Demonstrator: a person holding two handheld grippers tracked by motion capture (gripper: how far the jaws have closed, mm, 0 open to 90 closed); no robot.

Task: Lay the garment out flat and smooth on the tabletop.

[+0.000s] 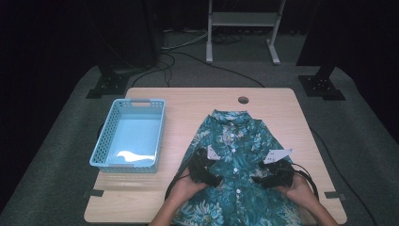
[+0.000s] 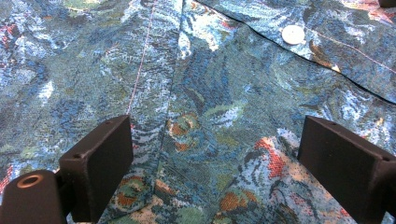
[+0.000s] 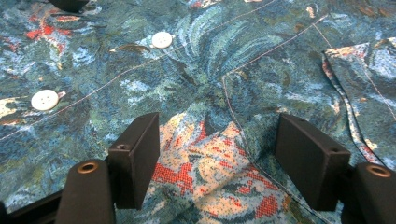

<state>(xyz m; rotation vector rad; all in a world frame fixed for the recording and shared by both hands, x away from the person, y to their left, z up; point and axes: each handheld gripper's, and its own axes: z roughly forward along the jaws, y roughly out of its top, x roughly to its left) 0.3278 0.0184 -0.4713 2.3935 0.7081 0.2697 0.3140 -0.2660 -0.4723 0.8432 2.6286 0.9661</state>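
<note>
A teal floral shirt [image 1: 235,141] lies buttoned and face up on the wooden table [image 1: 188,101], collar at the far side. My left gripper [image 1: 208,170] hovers low over the shirt's left half. Its jaws [image 2: 217,140] stand wide open over flat cloth [image 2: 205,93], with a white button [image 2: 293,34] farther off. My right gripper [image 1: 271,175] is over the shirt's right half. It is open [image 3: 217,140], and a raised fold of cloth [image 3: 205,161] showing its paler inner side sits between the jaws, which do not press it. Two white buttons [image 3: 162,39] lie beyond.
A light blue plastic basket [image 1: 110,136] stands on the table's left side, beside the shirt. A round cable hole [image 1: 243,100] is near the far edge. Cables trail from both grippers off the front. Bare wood shows around the shirt's collar.
</note>
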